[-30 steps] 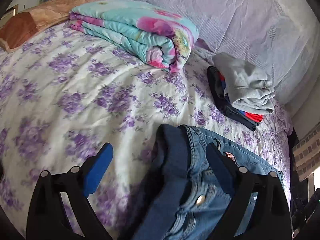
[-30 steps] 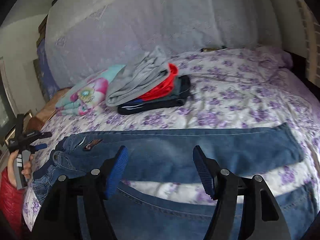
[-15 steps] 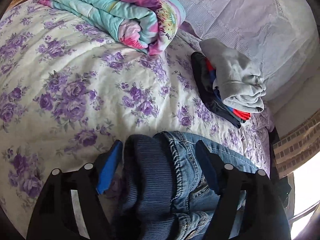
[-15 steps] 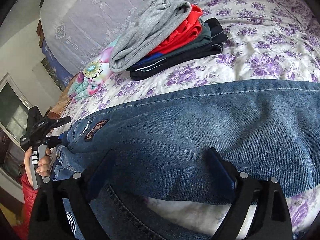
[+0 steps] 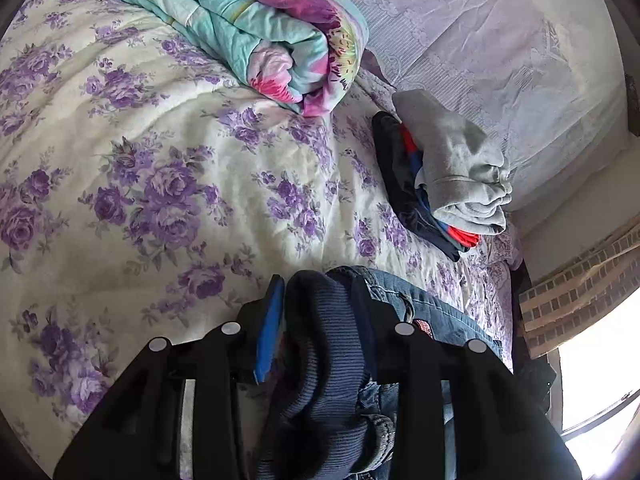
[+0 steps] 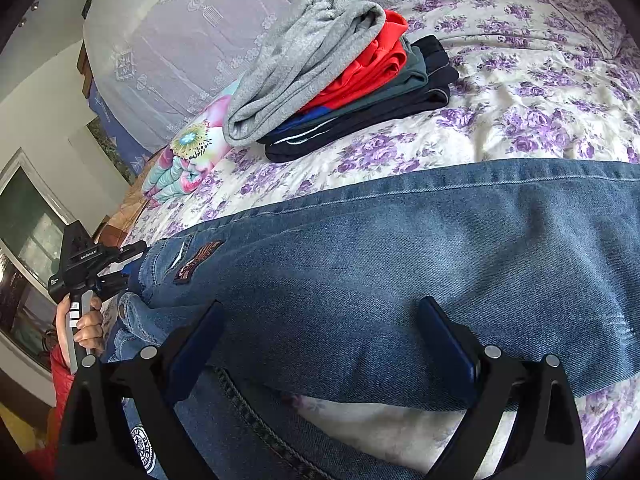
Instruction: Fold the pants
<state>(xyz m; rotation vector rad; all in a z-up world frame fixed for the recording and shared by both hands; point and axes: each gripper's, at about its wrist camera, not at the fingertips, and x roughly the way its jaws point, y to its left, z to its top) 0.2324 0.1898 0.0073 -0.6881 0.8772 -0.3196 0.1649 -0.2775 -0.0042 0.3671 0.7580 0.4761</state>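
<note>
Blue jeans (image 6: 400, 260) lie spread along the flowered bed sheet (image 6: 540, 92), one leg folded over the other. In the left wrist view my left gripper (image 5: 320, 312) is closing its jaws on the dark ribbed waistband (image 5: 320, 352), and both pads press its sides. The right wrist view shows that same left gripper (image 6: 132, 264) at the waist end, held by a hand (image 6: 90, 328). My right gripper (image 6: 320, 332) stands wide, jaws still opening. Its fingertips are low over the upper leg, with denim between them but not pinched.
A stack of folded clothes (image 6: 340, 80) topped by a grey garment (image 5: 452, 172) lies beyond the jeans. A rolled floral quilt (image 5: 260, 28) lies farther left by the lace-covered headboard (image 5: 480, 40). A brick wall (image 5: 580, 292) and a window stand past the bed's right edge.
The left jaws have narrowed from wide apart onto the waistband while that gripper dipped closer. The right gripper dropped toward the jeans leg and spread its jaws, then held still.
</note>
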